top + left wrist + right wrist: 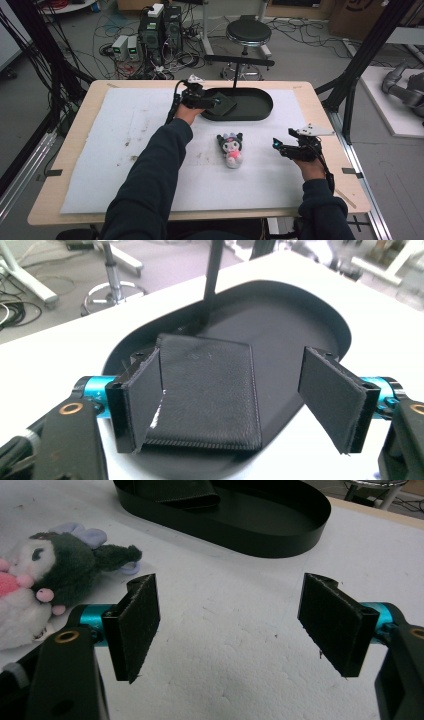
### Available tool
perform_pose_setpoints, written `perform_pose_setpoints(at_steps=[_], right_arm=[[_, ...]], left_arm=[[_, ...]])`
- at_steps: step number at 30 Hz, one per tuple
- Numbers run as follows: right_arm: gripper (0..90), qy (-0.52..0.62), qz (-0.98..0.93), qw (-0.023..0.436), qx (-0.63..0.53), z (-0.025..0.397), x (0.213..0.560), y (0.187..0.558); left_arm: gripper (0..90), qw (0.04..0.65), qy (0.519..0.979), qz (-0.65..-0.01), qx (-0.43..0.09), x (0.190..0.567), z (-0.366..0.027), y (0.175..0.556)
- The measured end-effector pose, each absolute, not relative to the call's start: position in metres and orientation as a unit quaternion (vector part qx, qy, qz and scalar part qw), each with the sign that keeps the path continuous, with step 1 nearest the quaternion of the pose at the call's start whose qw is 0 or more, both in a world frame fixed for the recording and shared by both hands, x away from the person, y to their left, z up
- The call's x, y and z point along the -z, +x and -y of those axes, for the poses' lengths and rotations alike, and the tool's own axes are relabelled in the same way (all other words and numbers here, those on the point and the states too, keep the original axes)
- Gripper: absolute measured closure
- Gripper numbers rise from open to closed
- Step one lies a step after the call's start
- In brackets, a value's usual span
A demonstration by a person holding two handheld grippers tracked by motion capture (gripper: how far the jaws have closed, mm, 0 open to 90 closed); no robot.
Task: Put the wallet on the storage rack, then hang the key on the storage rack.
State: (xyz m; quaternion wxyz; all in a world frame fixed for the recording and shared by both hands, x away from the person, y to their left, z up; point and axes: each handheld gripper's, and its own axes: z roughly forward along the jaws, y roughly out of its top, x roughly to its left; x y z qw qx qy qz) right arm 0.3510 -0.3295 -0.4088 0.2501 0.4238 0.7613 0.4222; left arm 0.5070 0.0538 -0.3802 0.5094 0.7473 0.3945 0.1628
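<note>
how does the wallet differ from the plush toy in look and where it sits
The wallet is flat, black and leathery; the plush toy is rounded and soft, with a dark head, white body and pink front. The wallet lies inside the black oval tray, propped over its near rim, while the plush toy lies on the white mat in front of the tray. The left hand-held gripper is open around the wallet; nothing touches the plush toy. Neither is gripped.

Left gripper (235,395): flat black padded jaws on turquoise metal cylinders behind them, brass-ringed screw holes below. Right gripper (230,630): identical. Dark navy sleeves (150,185).
</note>
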Motion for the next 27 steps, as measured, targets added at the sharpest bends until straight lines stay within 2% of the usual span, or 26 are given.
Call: perform_pose_setpoints(at_steps=[3, 10, 22, 27], right_arm=[[25.2, 0.423, -0.761, 0.252, -0.422, 0.329, 0.409, 0.352], [25.1, 0.421, -0.765, 0.252, -0.417, 0.325, 0.409, 0.352], [23.3, 0.420, -0.765, 0.253, -0.417, 0.320, 0.409, 0.352], [22.1, 0.419, -0.765, 0.252, -0.420, 0.317, 0.407, 0.351]], left_arm=[[22.2, 0.529, 0.729, -0.403, -0.163, 0.374, -0.074, 0.496], [22.1, 0.550, 0.708, -0.400, -0.189, 0.365, -0.108, 0.469], [20.5, 0.555, 0.692, -0.401, -0.227, 0.360, -0.144, 0.435], [20.1, 0.556, 0.690, -0.402, -0.232, 0.369, -0.158, 0.418]])
